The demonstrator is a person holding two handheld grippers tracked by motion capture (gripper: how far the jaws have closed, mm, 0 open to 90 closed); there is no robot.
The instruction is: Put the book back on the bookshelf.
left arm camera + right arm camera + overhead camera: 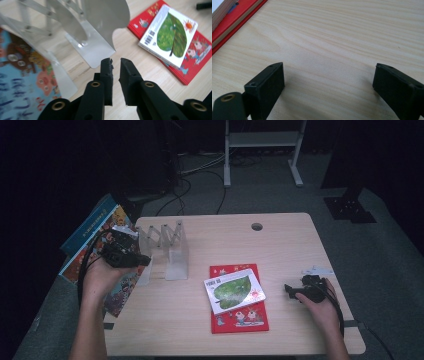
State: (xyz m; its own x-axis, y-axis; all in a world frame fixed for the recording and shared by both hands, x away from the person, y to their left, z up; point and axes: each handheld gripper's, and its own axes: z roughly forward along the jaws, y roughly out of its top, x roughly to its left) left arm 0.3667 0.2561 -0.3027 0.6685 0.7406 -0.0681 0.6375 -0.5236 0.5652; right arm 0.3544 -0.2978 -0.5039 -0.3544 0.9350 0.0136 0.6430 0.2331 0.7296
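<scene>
Seemingly poised to shelve books, the left gripper (115,61) hangs narrowly parted and empty beside the folding rack (169,247) at the frame's left, while the right gripper (328,80) rests wide open on the table (290,250) right of the leaf book (234,291).

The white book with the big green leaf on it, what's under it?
The white board book with the green leaf lies tilted on a flat red picture book, which rests on the pale wooden table. The covered middle of the red cover cannot be seen.

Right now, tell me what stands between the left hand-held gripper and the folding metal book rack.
Nothing visible does. The left hand-held gripper, jaws slightly parted with nothing between them, faces the book rack across bare table; the leaf book lies off to one side.
</scene>
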